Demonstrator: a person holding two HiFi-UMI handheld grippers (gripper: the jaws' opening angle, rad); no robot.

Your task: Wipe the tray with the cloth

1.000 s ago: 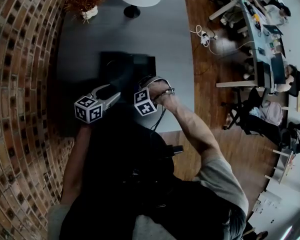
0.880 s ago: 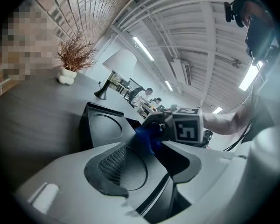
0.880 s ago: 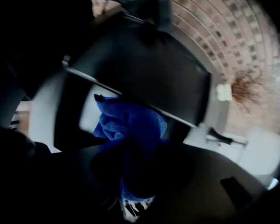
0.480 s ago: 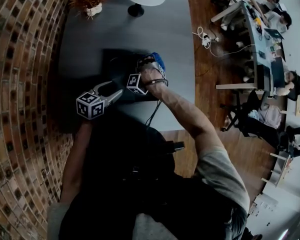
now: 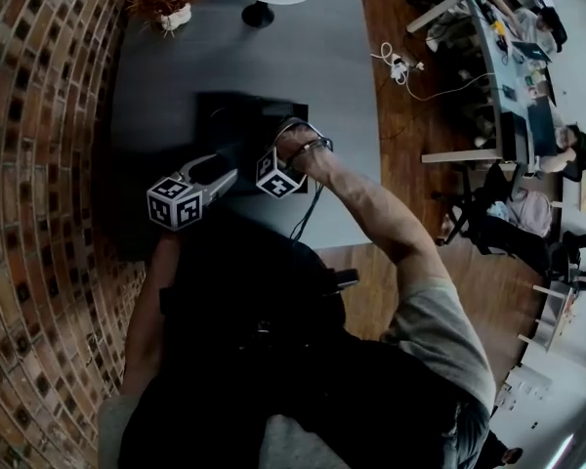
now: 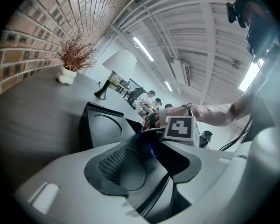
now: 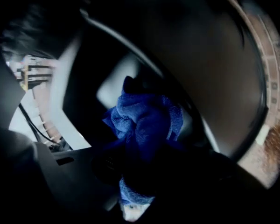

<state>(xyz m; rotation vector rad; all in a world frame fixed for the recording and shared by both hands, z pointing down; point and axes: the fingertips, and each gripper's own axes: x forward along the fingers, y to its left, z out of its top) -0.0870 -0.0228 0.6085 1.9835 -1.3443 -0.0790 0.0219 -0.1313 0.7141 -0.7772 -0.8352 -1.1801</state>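
A black tray (image 5: 236, 117) with a round recess lies on the grey table (image 5: 332, 86). My left gripper (image 5: 227, 171) reaches in from the near left, and its jaws sit shut on the tray's near edge (image 6: 102, 125). In the right gripper view, my right gripper (image 7: 140, 141) is shut on a bunched blue cloth (image 7: 145, 118) and holds it down on the tray's dark inside. In the head view the hand and marker cube (image 5: 279, 178) hide that cloth. A sliver of the cloth (image 6: 152, 149) shows under the cube in the left gripper view.
A brick wall (image 5: 39, 164) runs along the table's left side. At the far end stand a lamp base (image 5: 258, 16) and a dried plant in a white pot (image 5: 174, 18). The table's right edge drops to a wooden floor with a power strip (image 5: 400, 68).
The right gripper swung out to the tray's far right with the blue cloth showing, then drew back toward the near edge. The left gripper stayed put on the tray.
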